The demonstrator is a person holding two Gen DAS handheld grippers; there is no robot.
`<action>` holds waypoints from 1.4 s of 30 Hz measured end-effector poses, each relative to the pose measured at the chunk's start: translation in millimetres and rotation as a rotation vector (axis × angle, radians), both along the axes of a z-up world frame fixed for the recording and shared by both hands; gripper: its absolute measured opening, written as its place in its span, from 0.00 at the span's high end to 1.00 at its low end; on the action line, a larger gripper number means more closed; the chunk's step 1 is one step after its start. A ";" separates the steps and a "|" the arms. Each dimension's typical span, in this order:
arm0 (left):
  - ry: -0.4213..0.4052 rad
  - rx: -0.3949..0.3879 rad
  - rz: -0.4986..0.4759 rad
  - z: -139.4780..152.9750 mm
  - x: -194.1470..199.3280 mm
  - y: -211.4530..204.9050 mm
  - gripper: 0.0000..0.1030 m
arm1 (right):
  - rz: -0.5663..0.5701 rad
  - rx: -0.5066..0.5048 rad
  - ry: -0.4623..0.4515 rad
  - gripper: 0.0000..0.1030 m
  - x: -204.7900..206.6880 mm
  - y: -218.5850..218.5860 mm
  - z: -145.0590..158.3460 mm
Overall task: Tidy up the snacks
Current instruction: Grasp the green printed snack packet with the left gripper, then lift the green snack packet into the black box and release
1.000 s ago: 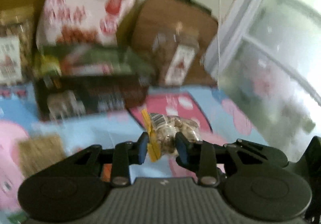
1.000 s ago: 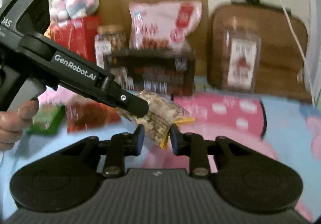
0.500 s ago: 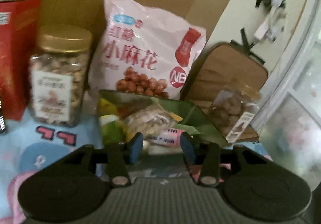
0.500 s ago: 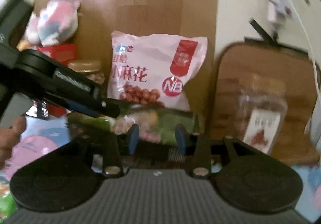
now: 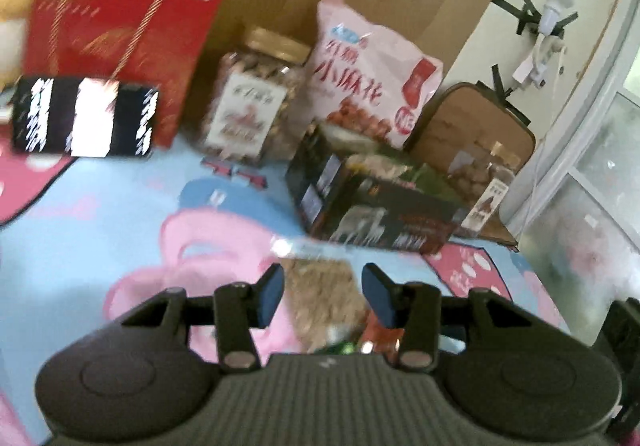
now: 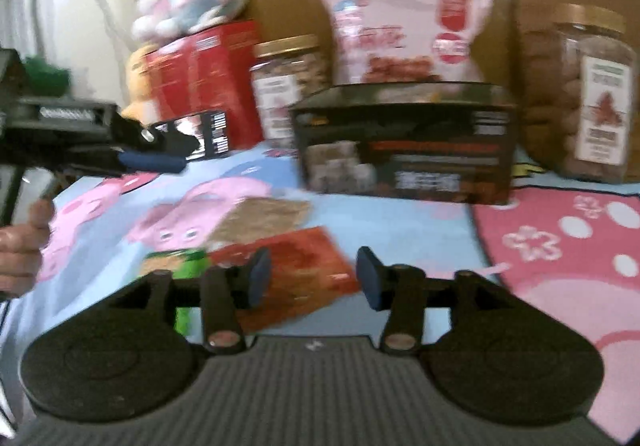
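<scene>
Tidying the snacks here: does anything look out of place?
Yes: three flat packets, tan, red and green, lie loose and overlapping on the blanket, outside the open black box.

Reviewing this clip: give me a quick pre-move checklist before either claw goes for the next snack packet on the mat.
1. Left claw empty, jaws opening: ok.
2. Right claw empty, jaws opening: ok.
3. Dark open box upright, top open: ok.
4. Loose packets within view: tan packet, red packet, green packet: ok.
5. Red packet free of the tan one: cannot tell, blurred.
6. Room left in box: cannot tell.
</scene>
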State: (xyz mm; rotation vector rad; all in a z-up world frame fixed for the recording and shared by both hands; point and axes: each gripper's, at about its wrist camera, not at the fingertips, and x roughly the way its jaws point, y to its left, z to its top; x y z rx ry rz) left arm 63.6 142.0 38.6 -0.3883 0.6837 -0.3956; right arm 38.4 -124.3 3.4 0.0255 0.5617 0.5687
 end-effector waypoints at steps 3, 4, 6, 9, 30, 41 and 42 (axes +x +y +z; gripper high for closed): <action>0.015 -0.024 0.006 -8.9 -13.0 11.7 0.57 | 0.049 -0.054 -0.017 0.47 -13.2 18.9 -1.4; 0.023 -0.029 0.001 -11.3 -16.0 13.6 0.57 | 0.063 -0.055 -0.019 0.47 -18.3 24.3 -1.3; 0.039 -0.037 -0.014 -15.8 -23.2 15.9 0.57 | 0.097 -0.032 -0.006 0.47 -25.8 29.5 -0.9; 0.042 -0.058 -0.034 -19.5 -36.2 19.0 0.49 | 0.159 -0.011 0.023 0.47 -34.2 37.6 -2.0; 0.021 -0.127 -0.046 -5.8 -44.5 -4.7 0.59 | 0.190 -0.044 -0.128 0.53 -44.1 58.3 3.8; -0.100 -0.050 -0.098 44.2 55.9 -75.2 0.59 | 0.021 -0.021 -0.254 0.56 31.2 15.2 40.8; -0.111 -0.037 -0.097 47.3 69.1 -81.9 0.59 | 0.006 -0.008 -0.251 0.56 41.3 11.4 41.8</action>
